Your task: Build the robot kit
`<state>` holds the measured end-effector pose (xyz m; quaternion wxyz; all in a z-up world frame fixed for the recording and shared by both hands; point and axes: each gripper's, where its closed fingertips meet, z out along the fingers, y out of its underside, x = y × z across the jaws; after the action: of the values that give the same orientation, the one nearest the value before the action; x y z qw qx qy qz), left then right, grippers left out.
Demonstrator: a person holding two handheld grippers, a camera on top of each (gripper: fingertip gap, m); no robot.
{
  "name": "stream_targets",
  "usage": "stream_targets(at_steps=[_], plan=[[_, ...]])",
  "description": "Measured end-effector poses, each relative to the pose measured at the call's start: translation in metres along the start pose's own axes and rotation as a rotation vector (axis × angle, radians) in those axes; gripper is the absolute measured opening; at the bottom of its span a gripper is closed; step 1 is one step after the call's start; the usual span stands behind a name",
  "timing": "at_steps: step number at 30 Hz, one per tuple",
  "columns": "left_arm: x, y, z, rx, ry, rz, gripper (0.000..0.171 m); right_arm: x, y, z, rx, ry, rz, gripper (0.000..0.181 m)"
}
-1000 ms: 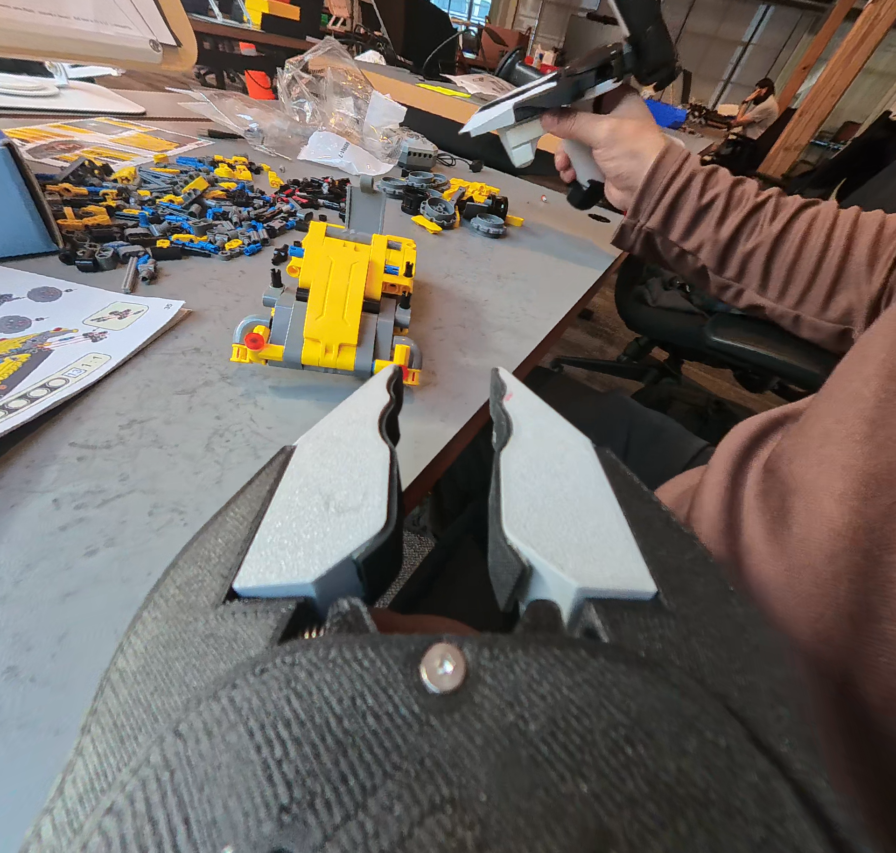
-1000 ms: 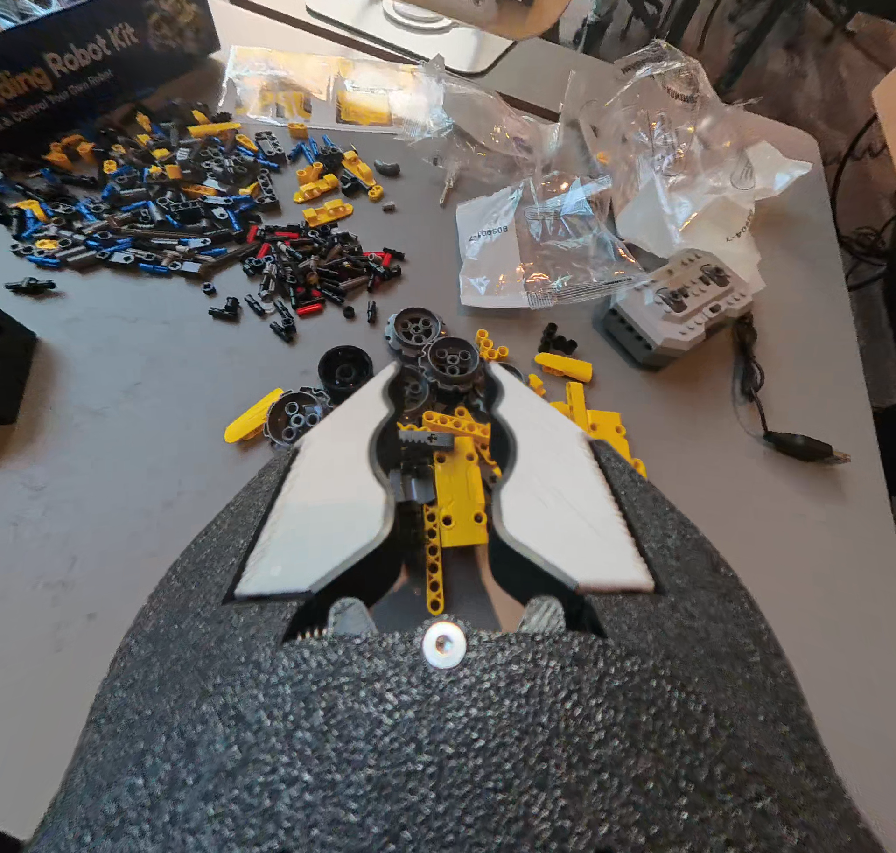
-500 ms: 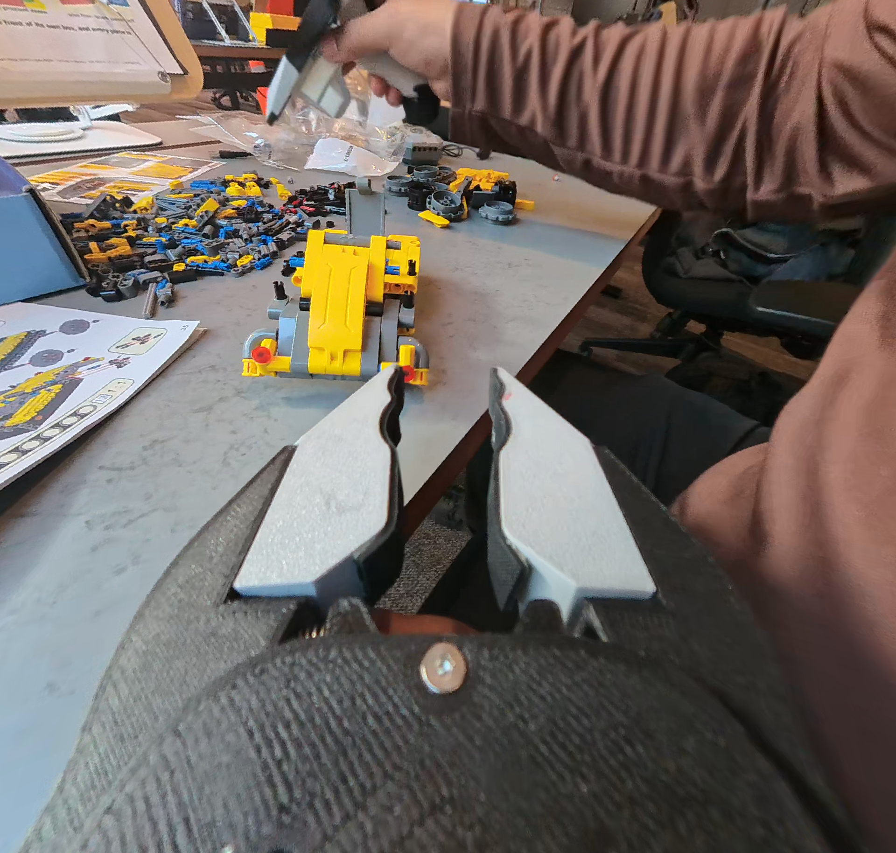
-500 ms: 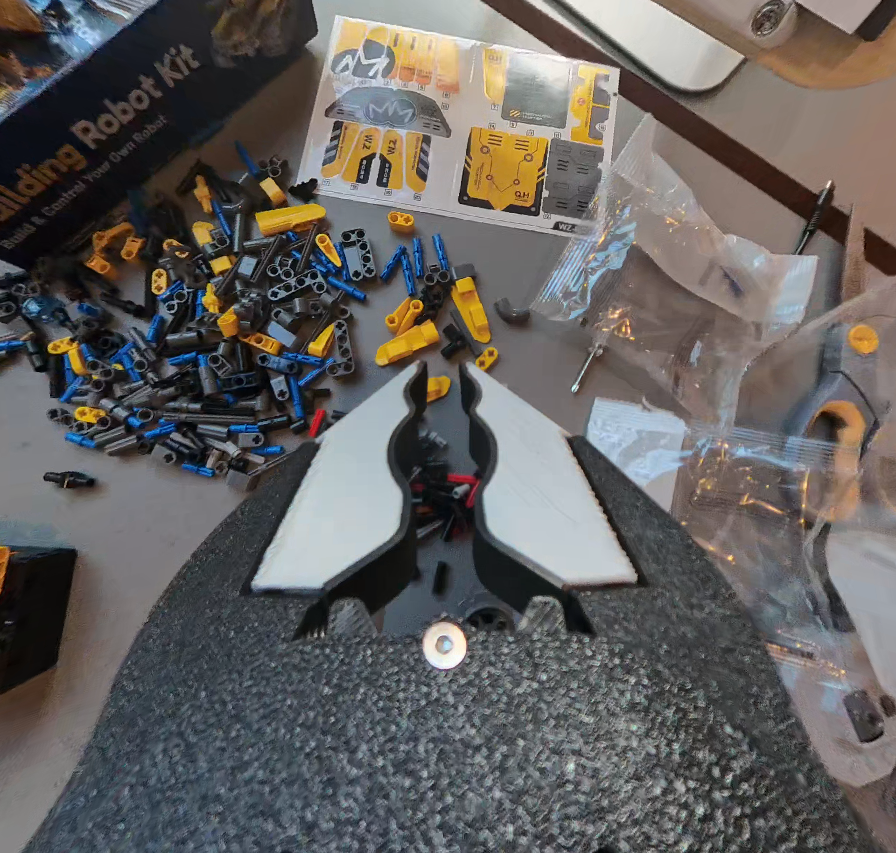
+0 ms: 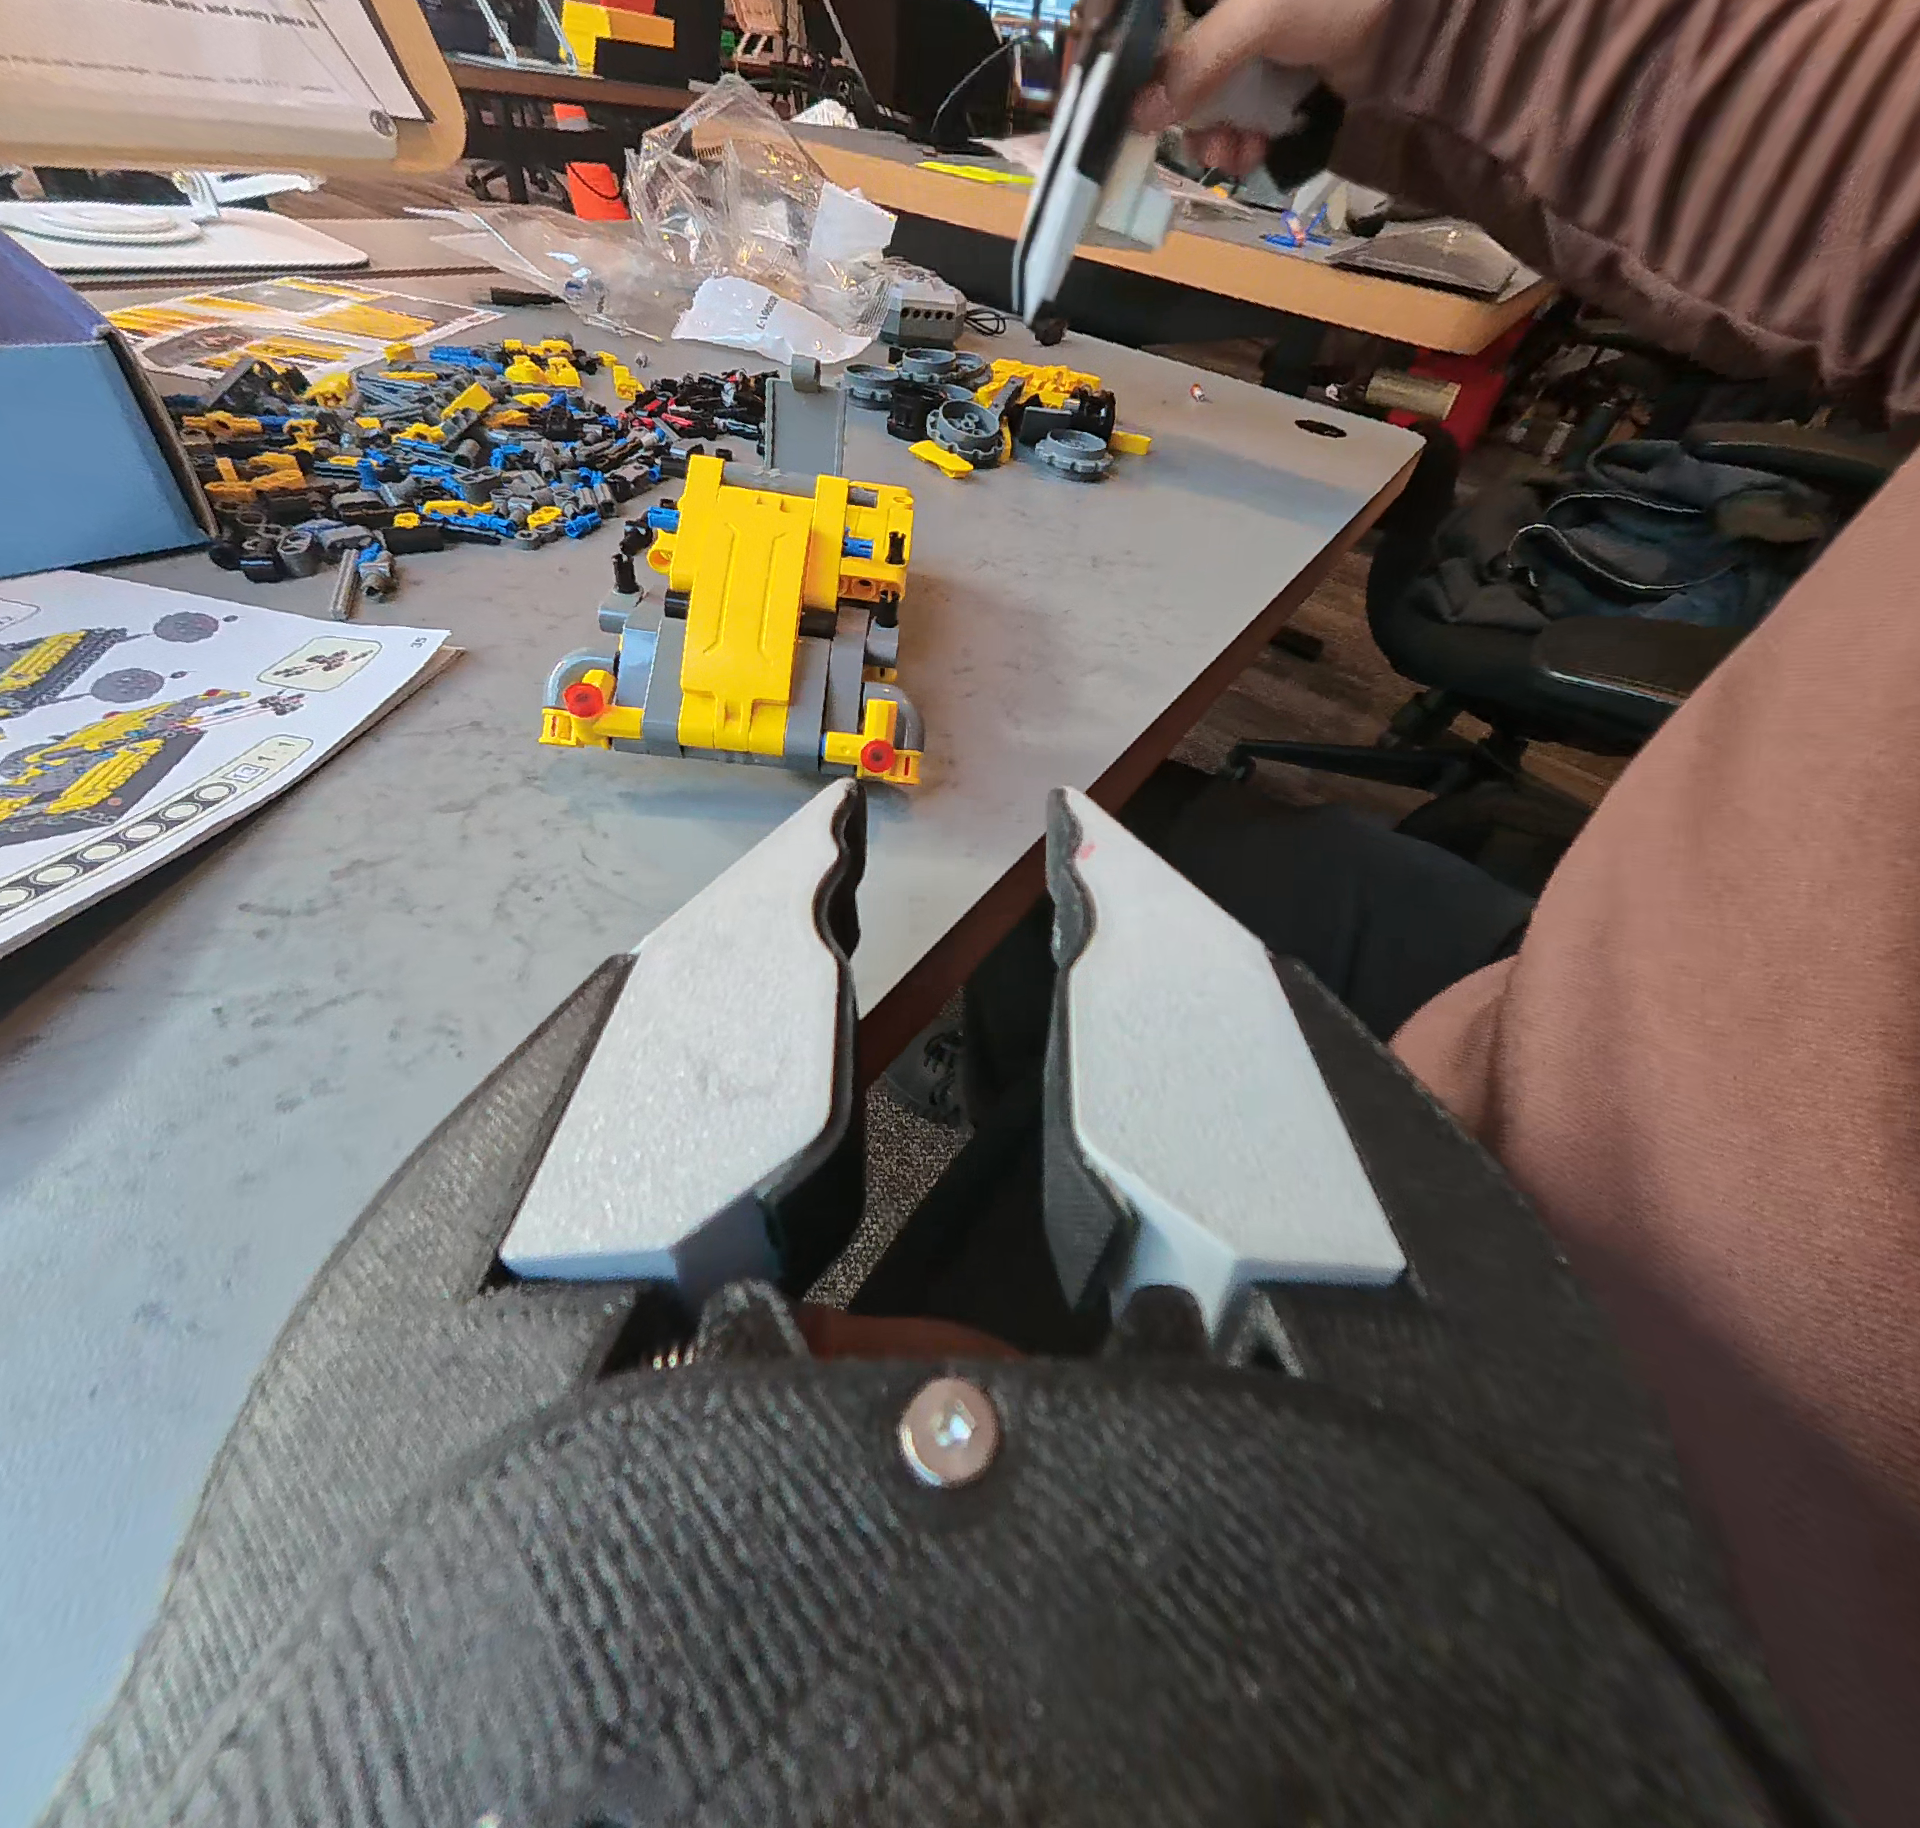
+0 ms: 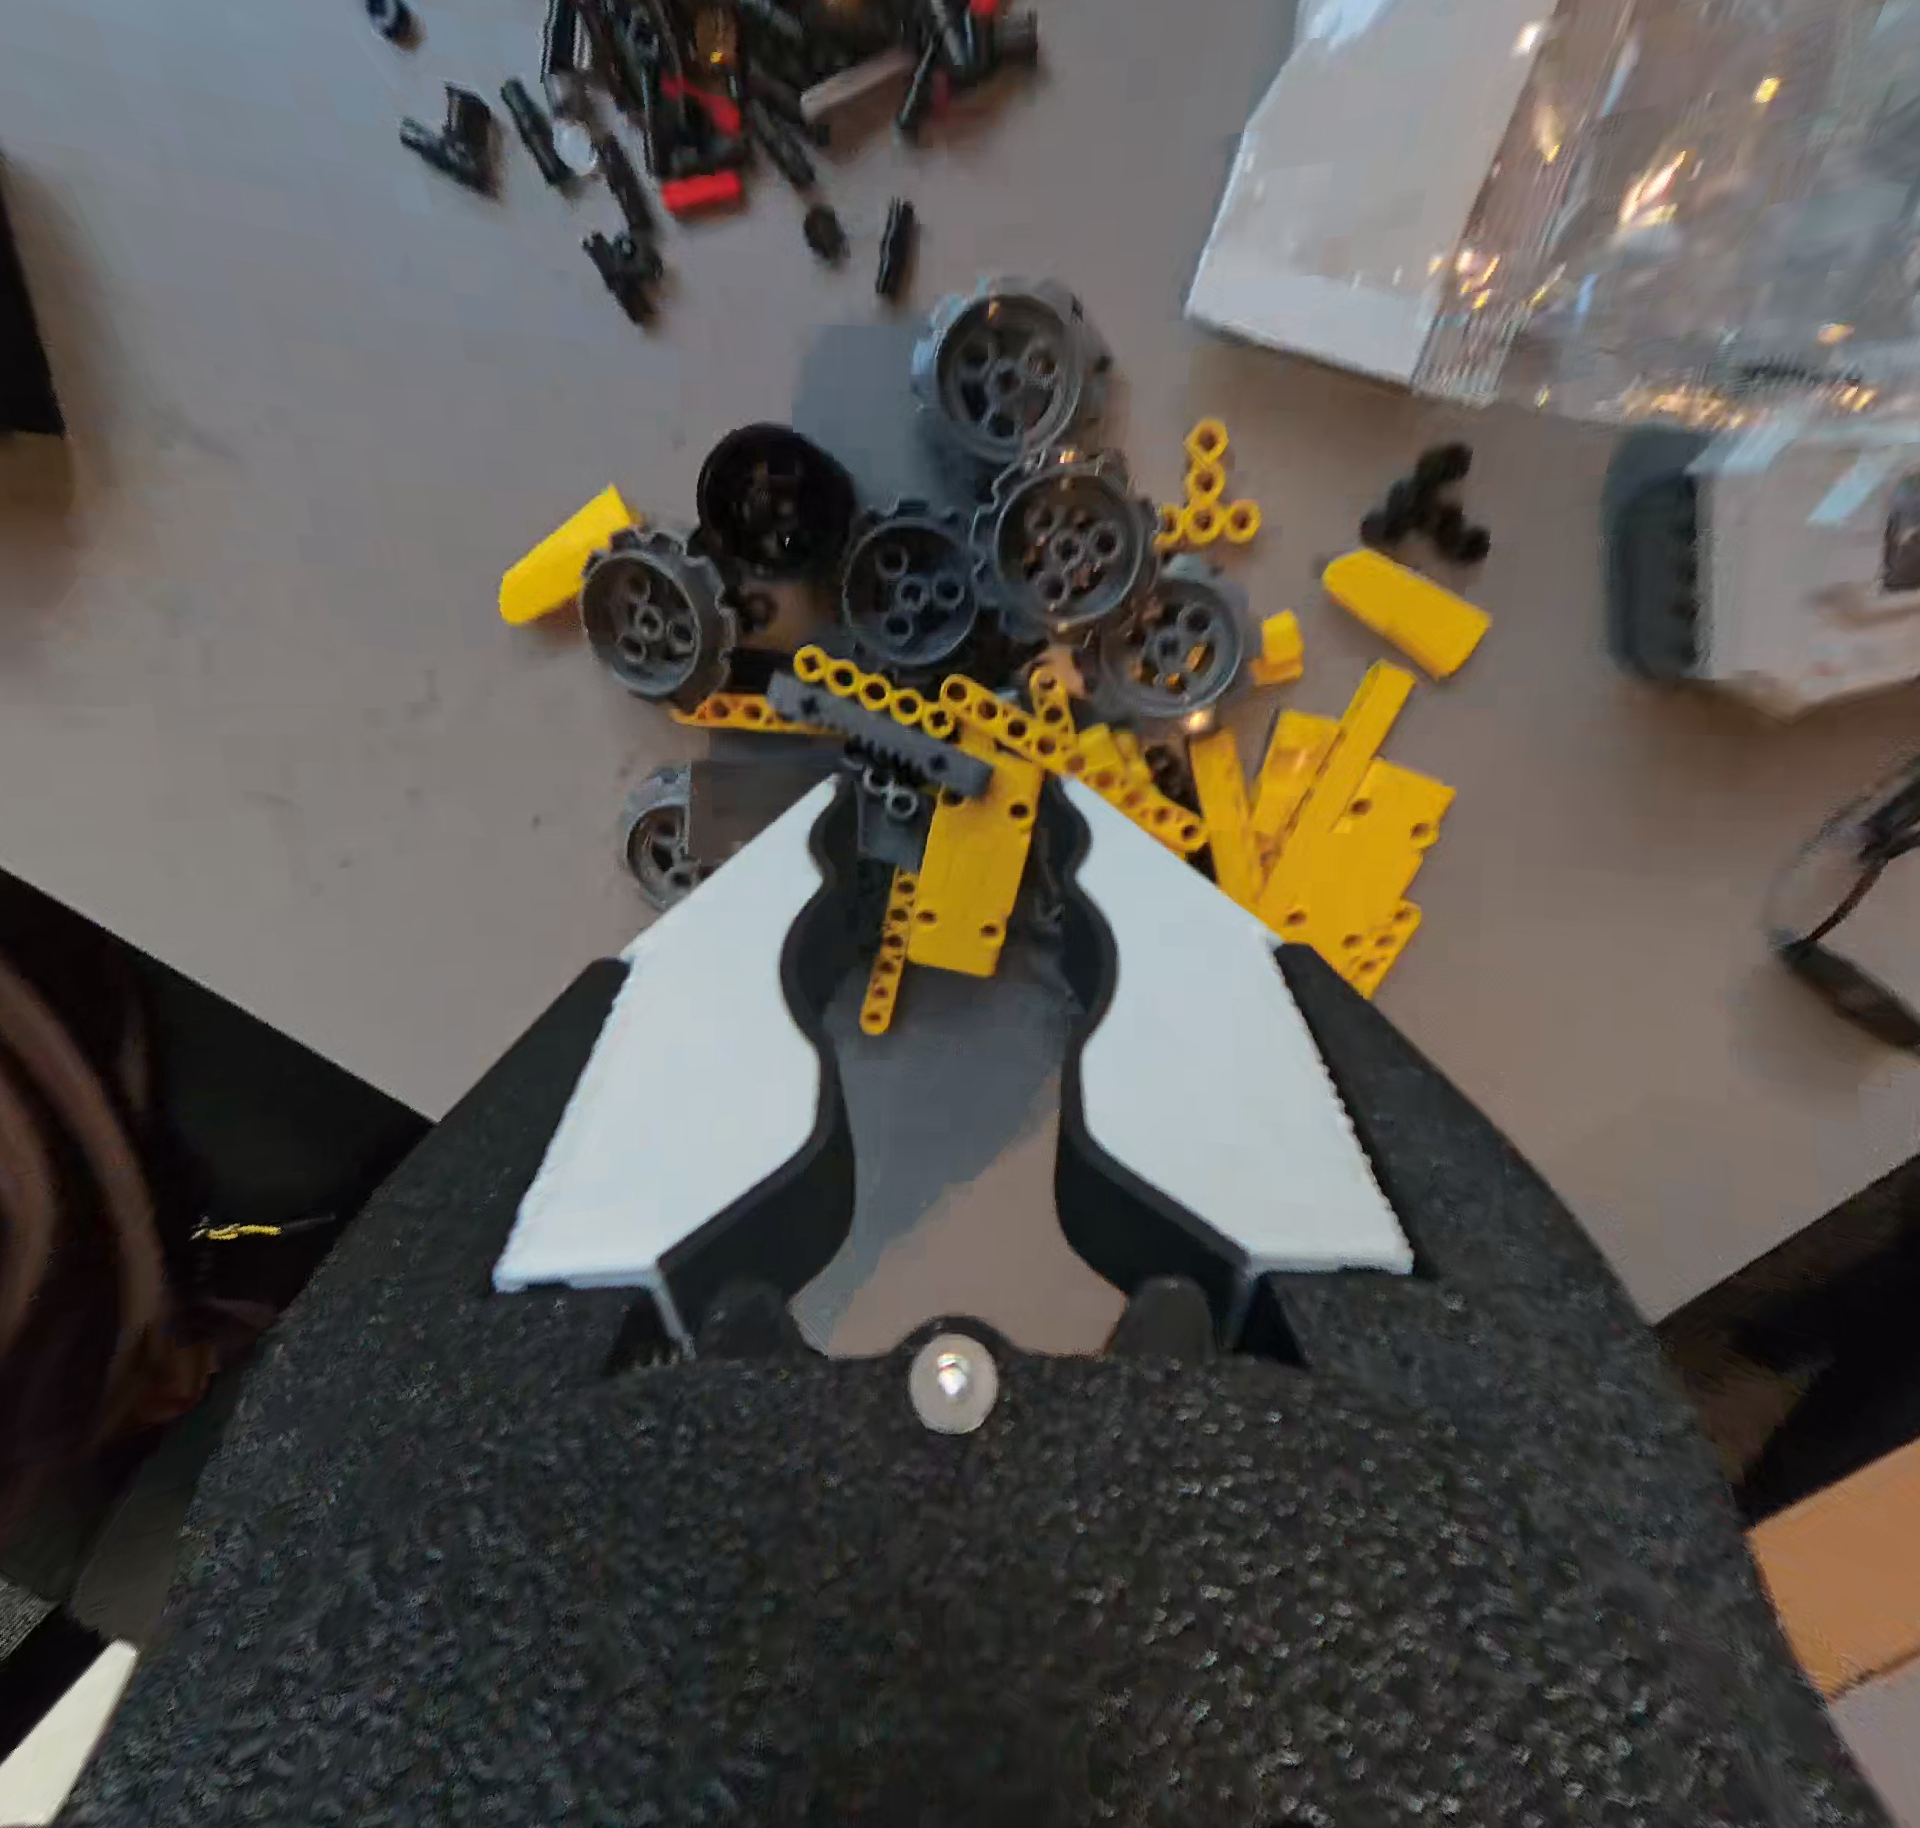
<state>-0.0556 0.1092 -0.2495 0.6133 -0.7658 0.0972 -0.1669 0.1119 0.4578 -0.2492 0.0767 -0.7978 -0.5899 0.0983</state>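
The left gripper (image 5: 951,812), parted and empty, hangs at the grey table (image 5: 312,999) edge, just before the half-built yellow-and-grey brick vehicle (image 5: 743,635). Beyond that vehicle, the right gripper (image 6: 948,802) hovers open, empty, above yellow beams (image 6: 977,843) and dark grey toothed wheels (image 6: 1070,537), perhaps choosing.

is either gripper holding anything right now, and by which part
Nothing is held. The left gripper is open over the table edge; the right gripper is open above the yellow beams.

Open-plan workshop: desks (image 5: 1195,256), office chair (image 5: 1538,635), monitors (image 5: 935,43).
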Motion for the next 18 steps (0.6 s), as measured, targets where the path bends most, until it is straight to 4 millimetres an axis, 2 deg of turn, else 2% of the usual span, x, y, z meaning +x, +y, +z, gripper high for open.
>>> stream_targets(at_steps=[3,5,11,13,18], plan=[[0.001,0.0,0.003,-0.003,0.011,-0.004,0.032,-0.005,0.024,0.005,0.05,-0.018,0.039,0.031],[0.003,0.0,0.006,-0.007,0.017,0.004,0.032,-0.005,0.028,0.011,0.083,-0.022,0.042,0.027],[0.007,0.003,0.017,-0.035,0.021,0.076,0.032,-0.013,0.015,0.03,0.117,-0.035,-0.037,0.017],[0.007,0.005,0.019,-0.045,0.019,0.099,0.032,-0.013,0.014,0.035,0.097,-0.028,-0.058,0.007],[0.007,0.006,0.019,-0.048,0.017,0.107,0.032,-0.015,0.017,0.038,0.065,-0.004,-0.112,0.004]])
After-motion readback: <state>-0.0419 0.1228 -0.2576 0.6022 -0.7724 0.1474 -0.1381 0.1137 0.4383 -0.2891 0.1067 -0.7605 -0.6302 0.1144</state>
